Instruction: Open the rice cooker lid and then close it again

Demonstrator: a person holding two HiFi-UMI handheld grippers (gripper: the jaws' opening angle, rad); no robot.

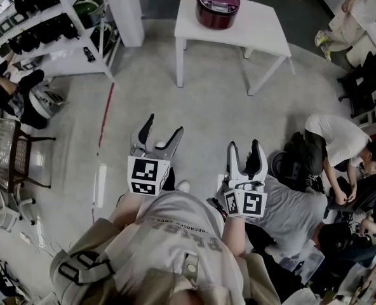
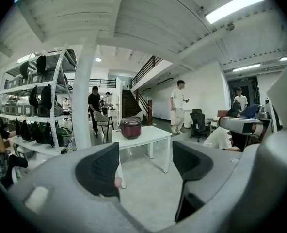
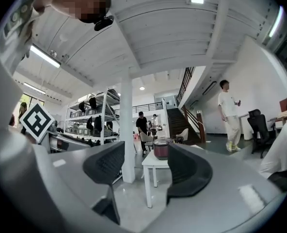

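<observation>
The left gripper (image 1: 164, 127) has its fingers (image 2: 102, 171) spread wide, and nothing sits between them but bare floor far beyond. The right gripper (image 1: 244, 150) is likewise parted, its fingers (image 3: 104, 164) clamped on nothing. Both are held out in front of the person's chest, side by side and apart from each other.

The rice cooker (image 1: 217, 5), dark red with its lid down, stands well ahead of both sets of fingertips, on the far part of a white table (image 1: 264, 33). A wide stretch of grey floor lies between the fingertips and the table's near legs. From the left gripper view the cooker shows above the gap between the fingers, a little towards the left finger. From the right gripper view it shows inside the gap, close against the inner edge of the right-hand finger, though far beyond it.

Off to the left of the left fingers stands a white shelving rack (image 1: 54, 18); to the right of the right fingers, people sit on the floor.
</observation>
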